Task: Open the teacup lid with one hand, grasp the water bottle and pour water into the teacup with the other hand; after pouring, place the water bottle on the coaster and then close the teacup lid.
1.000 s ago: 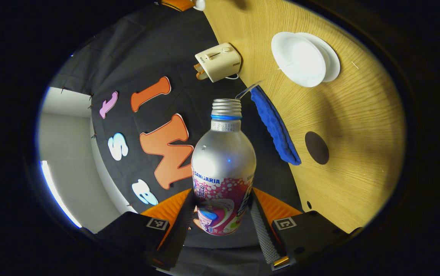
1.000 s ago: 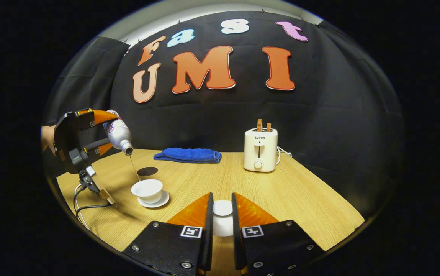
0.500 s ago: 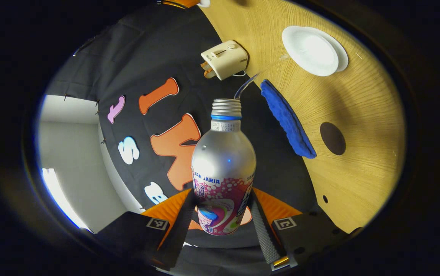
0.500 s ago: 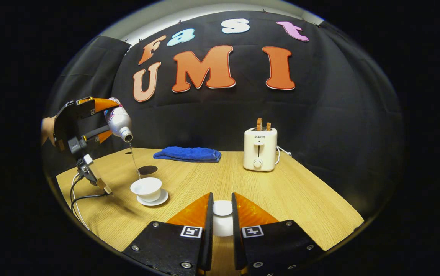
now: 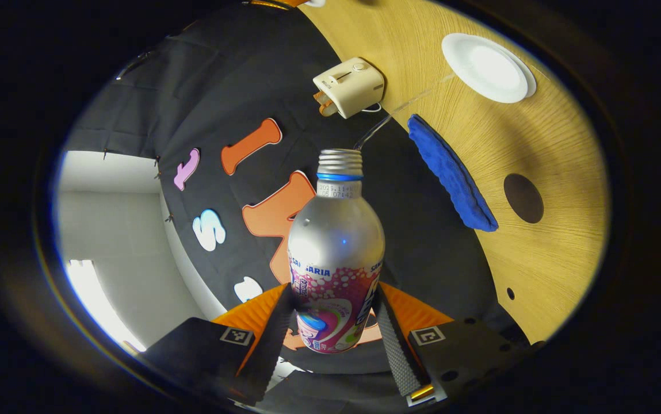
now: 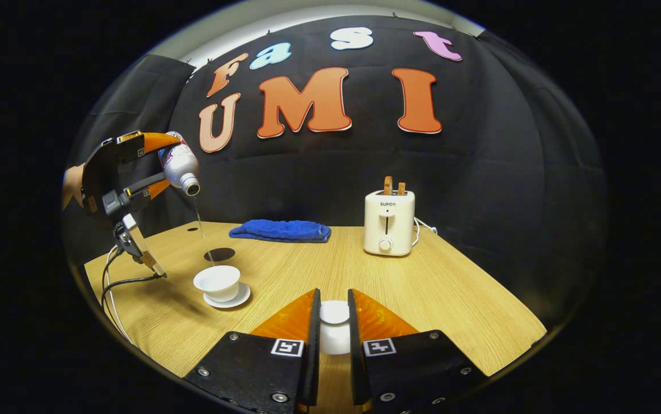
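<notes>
Your left gripper (image 5: 335,336) holds the water bottle (image 5: 336,253); its jaws are closed on the lower body of the bottle, one on each side. In the right gripper view you see this same left gripper (image 6: 155,167) high above the bench's left edge, with the water bottle (image 6: 180,167) tilted so that its open mouth points down and toward the bench. A thin stream of water (image 6: 198,221) falls from the mouth toward the teacup (image 6: 217,282). The stream (image 5: 371,131) also leaves the bottle's mouth in the left gripper view.

The teacup is open and stands on its saucer (image 6: 237,299) near the bench's left edge, close to the front. The dark round coaster (image 6: 219,253) lies just behind the teacup, a little apart from it, and carries nothing. In the left gripper view the teacup (image 5: 490,67) and the coaster (image 5: 523,198) are on the bench (image 5: 549,144) too.

Your right gripper (image 6: 333,328) is low over the front edge of the bench (image 6: 422,293). Its jaws are narrow and they hold the white teacup lid (image 6: 334,326) between them.

A folded blue cloth (image 6: 282,231) lies at the back edge of the bench. A cream toaster (image 6: 388,223) stands at the back right corner.
</notes>
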